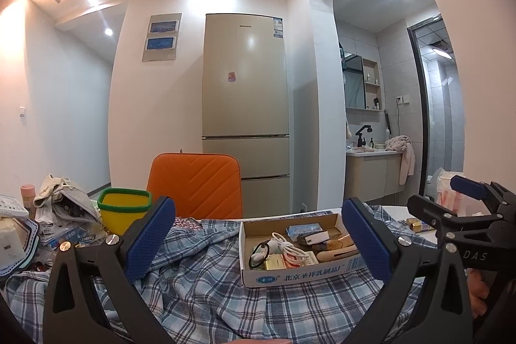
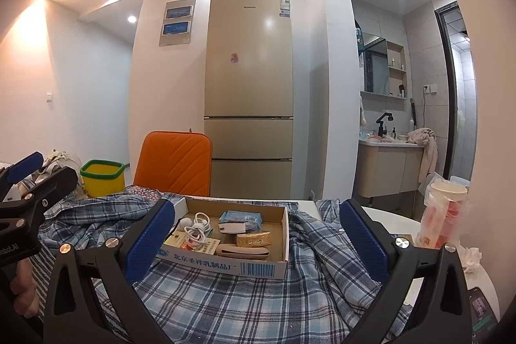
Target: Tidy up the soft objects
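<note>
A blue-and-white plaid cloth (image 1: 225,289) (image 2: 225,295) lies rumpled over the table under both grippers. On it rests an open cardboard box (image 1: 290,274) (image 2: 225,266) holding a white cable, small packets and a beige case. My left gripper (image 1: 258,240) stands open above the cloth, its blue pads on either side of the box. My right gripper (image 2: 256,239) is open too, wide around the same box, nothing between its fingers. Each gripper shows at the edge of the other's view.
A yellow bin with a green rim (image 1: 124,208) (image 2: 102,178) and an orange chair back (image 1: 196,182) stand behind the table. Papers, cloth and packets pile up at the left (image 1: 61,211). A wrapped paper cup (image 2: 445,215), a crumpled tissue and a phone (image 2: 482,313) sit at the right.
</note>
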A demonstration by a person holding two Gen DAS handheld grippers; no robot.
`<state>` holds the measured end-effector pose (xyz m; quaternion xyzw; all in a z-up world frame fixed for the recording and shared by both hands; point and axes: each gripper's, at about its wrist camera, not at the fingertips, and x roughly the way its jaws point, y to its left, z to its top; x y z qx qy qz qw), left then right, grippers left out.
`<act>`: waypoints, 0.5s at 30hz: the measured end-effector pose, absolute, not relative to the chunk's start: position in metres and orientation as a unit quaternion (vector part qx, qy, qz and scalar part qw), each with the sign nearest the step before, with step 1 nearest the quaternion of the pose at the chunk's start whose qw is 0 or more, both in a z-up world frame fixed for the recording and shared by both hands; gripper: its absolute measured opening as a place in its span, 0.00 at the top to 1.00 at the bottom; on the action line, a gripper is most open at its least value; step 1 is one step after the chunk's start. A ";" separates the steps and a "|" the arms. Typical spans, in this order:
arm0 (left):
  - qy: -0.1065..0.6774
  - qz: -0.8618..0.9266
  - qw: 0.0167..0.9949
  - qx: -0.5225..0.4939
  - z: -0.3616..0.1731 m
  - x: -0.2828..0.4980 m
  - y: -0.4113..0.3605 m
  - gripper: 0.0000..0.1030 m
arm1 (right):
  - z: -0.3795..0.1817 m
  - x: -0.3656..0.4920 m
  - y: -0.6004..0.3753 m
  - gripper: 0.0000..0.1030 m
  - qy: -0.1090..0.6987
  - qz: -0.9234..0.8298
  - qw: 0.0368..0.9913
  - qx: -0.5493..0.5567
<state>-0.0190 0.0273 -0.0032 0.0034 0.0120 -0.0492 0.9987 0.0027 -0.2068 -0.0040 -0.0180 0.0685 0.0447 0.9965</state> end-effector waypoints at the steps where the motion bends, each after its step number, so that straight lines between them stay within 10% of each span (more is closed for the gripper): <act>1: 0.010 -0.046 0.999 0.005 -0.003 -0.019 0.027 0.00 | -0.004 0.003 -0.207 0.00 0.069 0.045 0.996 -0.018; 15: 0.001 -0.038 0.999 0.003 -0.005 -0.022 0.029 0.00 | -0.005 0.003 -0.206 0.00 0.068 0.043 0.997 -0.018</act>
